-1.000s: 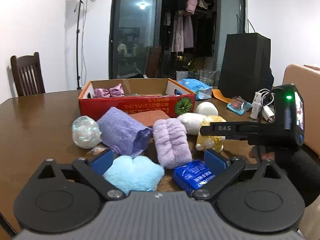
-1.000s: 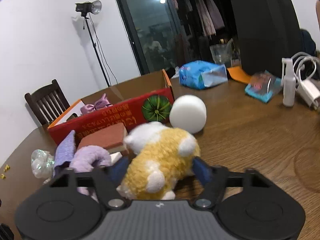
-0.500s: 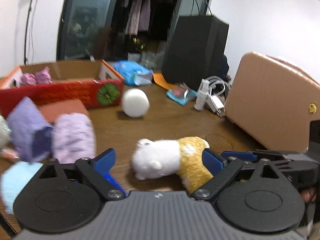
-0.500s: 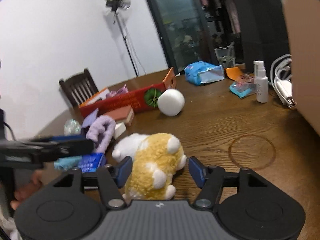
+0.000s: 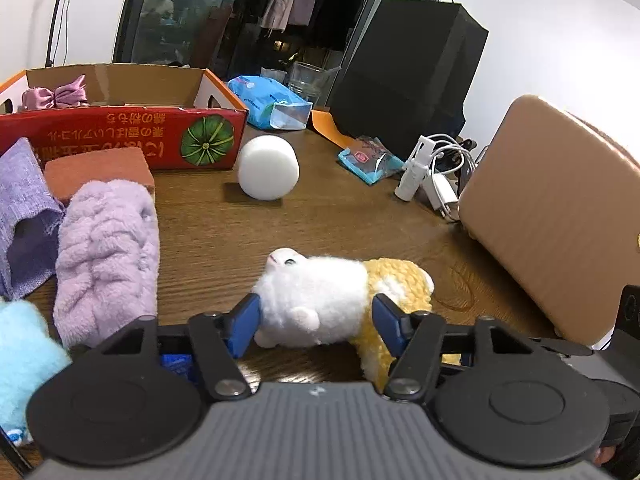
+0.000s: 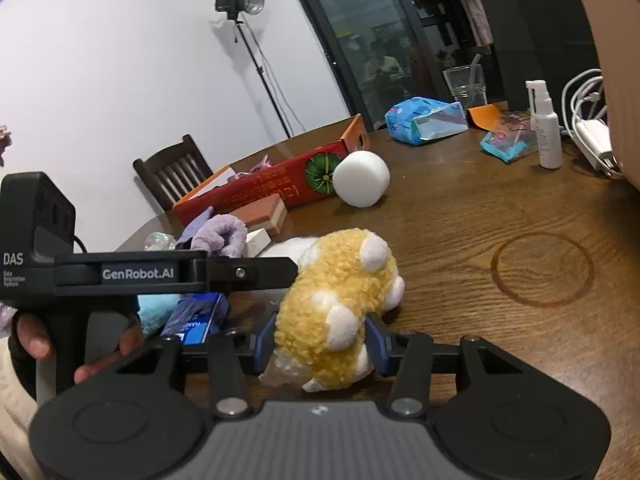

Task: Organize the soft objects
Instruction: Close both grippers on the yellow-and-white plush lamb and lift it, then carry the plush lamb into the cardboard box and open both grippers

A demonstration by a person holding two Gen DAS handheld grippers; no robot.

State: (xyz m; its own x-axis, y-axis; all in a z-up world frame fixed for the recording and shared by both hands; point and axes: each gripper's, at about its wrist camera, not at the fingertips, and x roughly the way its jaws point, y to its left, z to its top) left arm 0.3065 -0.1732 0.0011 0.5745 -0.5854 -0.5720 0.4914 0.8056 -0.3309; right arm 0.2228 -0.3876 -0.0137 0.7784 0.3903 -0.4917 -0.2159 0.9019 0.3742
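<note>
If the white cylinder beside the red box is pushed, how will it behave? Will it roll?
The white foam cylinder seems to lie on its curved side on the table, so a push across it would probably make it roll. It looks like matte foam, so likely light and squashy. The red cardboard box beside it may stop it.

Plush toy (image 5: 320,300): fluffy white and curly yellow pile. Bench (image 5: 224,232): varnished wood, visible grain. Box (image 5: 120,136): printed glossy cardboard. Foam cylinder (image 5: 268,168): matt white. Left tool (image 5: 316,322): matt black plastic, blue pads.
</note>
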